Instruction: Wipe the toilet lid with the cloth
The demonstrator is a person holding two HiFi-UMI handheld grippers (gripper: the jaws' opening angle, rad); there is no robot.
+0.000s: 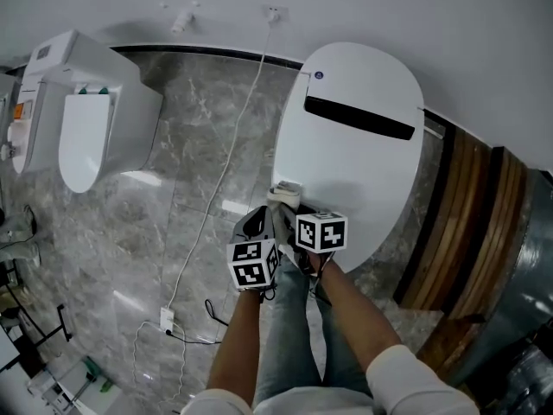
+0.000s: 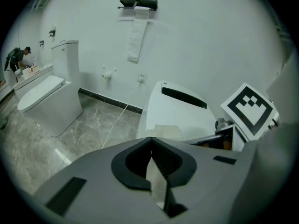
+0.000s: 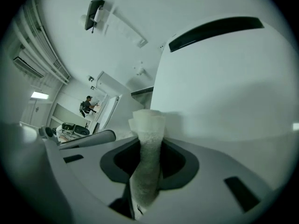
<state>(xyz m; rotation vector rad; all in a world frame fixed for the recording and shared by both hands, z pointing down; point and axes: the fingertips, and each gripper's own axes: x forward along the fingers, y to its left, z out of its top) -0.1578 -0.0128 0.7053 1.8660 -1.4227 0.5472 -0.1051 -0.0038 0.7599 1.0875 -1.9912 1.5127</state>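
Note:
The white toilet lid point(image 1: 354, 145) with a black strip near its back lies closed at the centre right of the head view. My right gripper point(image 1: 289, 204) is at the lid's near left edge, shut on a folded pale cloth point(image 1: 285, 195) that rests against the lid. In the right gripper view the cloth point(image 3: 148, 125) stands up between the jaws of the right gripper point(image 3: 148, 139), with the lid point(image 3: 224, 87) just beyond. My left gripper point(image 1: 255, 225) hovers beside it, left of the lid, shut with nothing in it. The left gripper point(image 2: 152, 146) faces the lid point(image 2: 177, 111) and the cloth point(image 2: 166, 131).
A second white toilet point(image 1: 86, 111) stands at the far left. A white cable point(image 1: 216, 188) runs across the marble floor to a socket block point(image 1: 166, 320). Wooden panelling point(image 1: 467, 232) borders the right. A toilet paper holder point(image 2: 138, 3) hangs on the wall. The person's legs point(image 1: 294, 335) are below.

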